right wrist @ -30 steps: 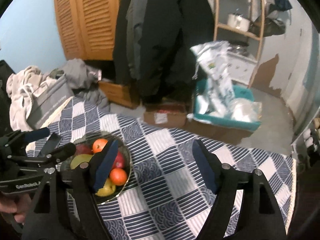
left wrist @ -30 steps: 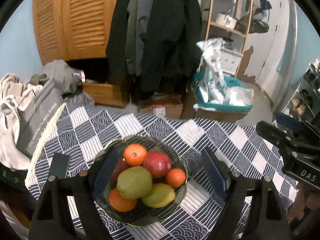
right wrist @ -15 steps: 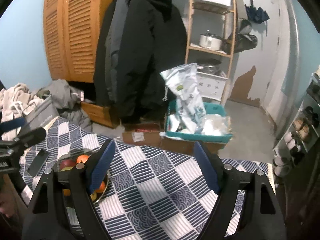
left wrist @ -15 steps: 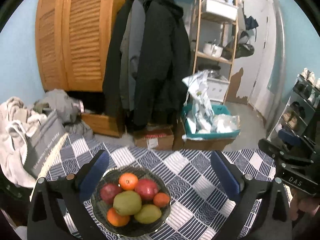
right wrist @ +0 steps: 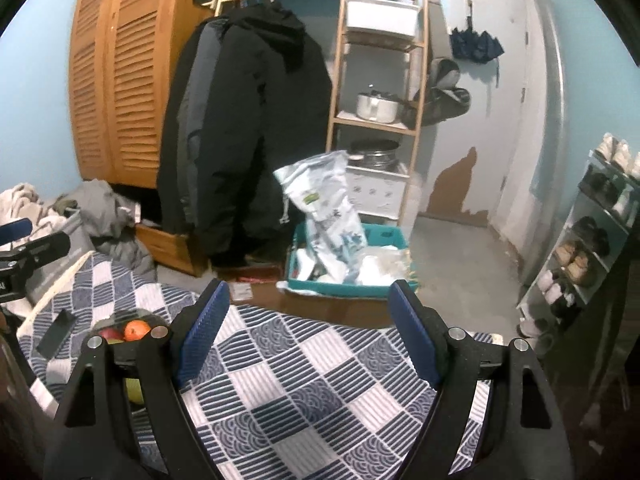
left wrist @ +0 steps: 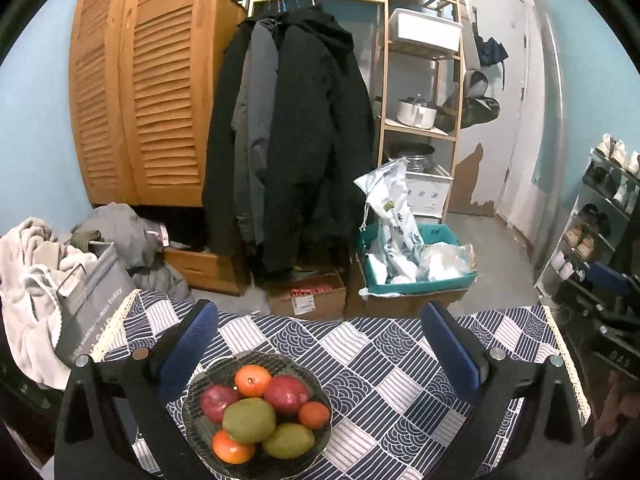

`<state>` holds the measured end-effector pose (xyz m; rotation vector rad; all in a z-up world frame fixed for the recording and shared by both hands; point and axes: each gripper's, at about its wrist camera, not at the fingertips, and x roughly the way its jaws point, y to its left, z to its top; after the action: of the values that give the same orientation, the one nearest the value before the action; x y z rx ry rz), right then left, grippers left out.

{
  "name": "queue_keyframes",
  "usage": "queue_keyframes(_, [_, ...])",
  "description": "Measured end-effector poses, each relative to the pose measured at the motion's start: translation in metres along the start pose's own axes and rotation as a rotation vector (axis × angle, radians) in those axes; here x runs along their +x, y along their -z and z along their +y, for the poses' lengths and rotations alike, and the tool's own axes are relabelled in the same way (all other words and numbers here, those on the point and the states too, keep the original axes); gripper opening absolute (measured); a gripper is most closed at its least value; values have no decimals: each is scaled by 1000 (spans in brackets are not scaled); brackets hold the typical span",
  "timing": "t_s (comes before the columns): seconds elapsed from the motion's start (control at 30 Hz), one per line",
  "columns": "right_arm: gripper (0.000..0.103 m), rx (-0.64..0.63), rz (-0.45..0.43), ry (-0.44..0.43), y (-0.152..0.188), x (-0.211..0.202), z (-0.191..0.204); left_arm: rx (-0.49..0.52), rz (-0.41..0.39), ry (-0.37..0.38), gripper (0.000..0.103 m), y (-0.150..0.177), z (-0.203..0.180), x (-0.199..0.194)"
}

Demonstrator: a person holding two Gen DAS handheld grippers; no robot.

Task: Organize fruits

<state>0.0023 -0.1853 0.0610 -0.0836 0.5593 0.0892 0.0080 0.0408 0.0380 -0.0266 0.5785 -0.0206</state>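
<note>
Just under the left gripper, whose two blue fingers are wide apart and hold nothing, sits the bowl heaped with fruit. The right gripper, spread wide and empty too, has only tablecloth beneath it. I think the fruits are sorted, so lift away slowly without bumping the bowl.

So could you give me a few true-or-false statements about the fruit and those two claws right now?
1. All the fruit sits in the bowl on the checked tablecloth. True.
2. The left claw is clamped on an orange. False: it is open and holds nothing.
3. Three oranges are in the bowl. True, along with two red fruits and two green ones.
4. The right claw grips a green fruit. False: it is open and empty, over bare cloth.
5. A dark flat object lies on the cloth beside the bowl. True.
</note>
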Motion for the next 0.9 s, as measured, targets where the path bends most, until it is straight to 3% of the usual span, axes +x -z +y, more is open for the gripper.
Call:
queue_keyframes(0.33, [81,40,6,28,4,2,-24,32,25,-28,102,4,-13,5])
queue_keyframes(0.9, [81,36,13,15,5,5,-21,33,28,-44,102,5,-10,1])
